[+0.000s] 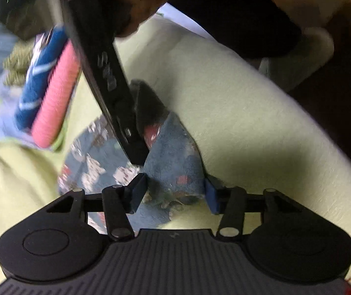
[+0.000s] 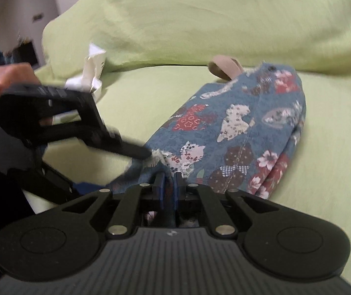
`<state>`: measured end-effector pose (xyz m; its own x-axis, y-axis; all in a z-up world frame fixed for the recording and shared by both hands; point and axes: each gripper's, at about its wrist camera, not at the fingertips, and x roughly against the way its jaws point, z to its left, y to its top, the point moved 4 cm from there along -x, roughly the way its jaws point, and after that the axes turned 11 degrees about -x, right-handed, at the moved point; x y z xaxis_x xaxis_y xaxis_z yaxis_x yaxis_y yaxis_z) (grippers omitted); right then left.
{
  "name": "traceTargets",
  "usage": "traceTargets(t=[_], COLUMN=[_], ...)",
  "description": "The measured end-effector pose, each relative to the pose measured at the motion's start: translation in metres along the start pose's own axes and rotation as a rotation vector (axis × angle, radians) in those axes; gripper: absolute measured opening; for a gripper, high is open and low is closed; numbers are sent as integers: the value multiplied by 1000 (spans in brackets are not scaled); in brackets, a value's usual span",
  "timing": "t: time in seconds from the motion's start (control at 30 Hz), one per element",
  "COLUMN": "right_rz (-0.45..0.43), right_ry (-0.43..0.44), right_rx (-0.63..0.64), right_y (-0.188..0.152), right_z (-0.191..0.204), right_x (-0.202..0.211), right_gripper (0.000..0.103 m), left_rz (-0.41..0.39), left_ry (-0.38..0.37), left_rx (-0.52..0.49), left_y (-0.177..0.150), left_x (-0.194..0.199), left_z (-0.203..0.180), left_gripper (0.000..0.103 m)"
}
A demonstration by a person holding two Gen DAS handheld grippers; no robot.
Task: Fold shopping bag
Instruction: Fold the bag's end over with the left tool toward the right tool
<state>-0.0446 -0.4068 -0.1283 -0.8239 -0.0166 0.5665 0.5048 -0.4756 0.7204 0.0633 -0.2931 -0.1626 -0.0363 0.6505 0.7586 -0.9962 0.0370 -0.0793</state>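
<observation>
Shopping bag [image 2: 237, 132] of blue-grey fabric printed with cats, flowers and red patches lies on a pale green bed sheet [image 2: 328, 127]. The right gripper [image 2: 169, 184] has its blue pads pressed together on a bunched edge of the cloth at the bag's near end. From there the bag stretches away in a long, folded-over shape, with a tan strap handle [image 2: 224, 70] sticking out at its far end, just before a pale green pillow [image 2: 212, 19]. Only the right wrist view shows this whole length, the handle and some crumpled white paper [image 2: 94, 66] beside the pillow.

In the left wrist view, the left gripper [image 1: 175, 191] stands about half open. A raised fold of the bag's cloth sits between its pads, and whether the pads press on it cannot be told. Just beyond, the right gripper's black arm comes down from above, gripped by a hand [image 1: 136, 5], and meets the same fold. Only this view shows a pink and blue folded cloth [image 1: 50, 91] lying further off on the sheet. Both views are motion-blurred.
</observation>
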Motion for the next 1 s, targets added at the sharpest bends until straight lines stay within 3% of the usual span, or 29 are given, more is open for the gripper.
traceTargets(t=[0.07, 0.13, 0.17, 0.2, 0.27, 0.37, 0.43, 0.53, 0.67, 0.77, 0.9, 1.0], right_rz=[17, 5, -12, -32, -35, 47, 47, -19, -162, -169, -13, 74], right_ry=[-3, -39, -65, -93, -113, -134, -189, -266, -301, -241, -102, 6], right_rx=[-45, -13, 45, 150, 383, 761, 1057, 1386, 1632, 1564, 1169, 932], right_y=[6, 11, 13, 12, 4, -28, -58, -92, -114, -109, -60, -17], right_z=[-1, 6, 13, 23, 43, 64, 69, 64, 52, 45, 49, 41], right_x=[5, 18, 26, 36, 49, 46, 33, 10, -12, -15, -9, -3], right_gripper=[3, 9, 18, 27, 30, 39, 39, 38, 29, 25, 25, 24], left_rz=[-33, -65, -80, -94, -113, -134, -143, -163, -182, -160, -110, -90], left_ry=[-51, -91, -108, -120, -128, -131, -129, -135, -129, -67, 23, 19], left_rx=[99, 189, 236, 271, 316, 367, 393, 444, 514, 473, 325, 321], left_y=[-6, -12, -16, -19, -23, -25, -20, -25, -30, -23, -8, -4], left_x=[-1, -3, -3, -4, -3, -3, -4, -4, -1, 3, 7, 3], left_z=[11, 19, 23, 26, 28, 30, 25, 28, 26, 20, 11, 15], left_gripper=[55, 55, 55, 55, 55, 55, 55, 55, 55, 55, 56, 54])
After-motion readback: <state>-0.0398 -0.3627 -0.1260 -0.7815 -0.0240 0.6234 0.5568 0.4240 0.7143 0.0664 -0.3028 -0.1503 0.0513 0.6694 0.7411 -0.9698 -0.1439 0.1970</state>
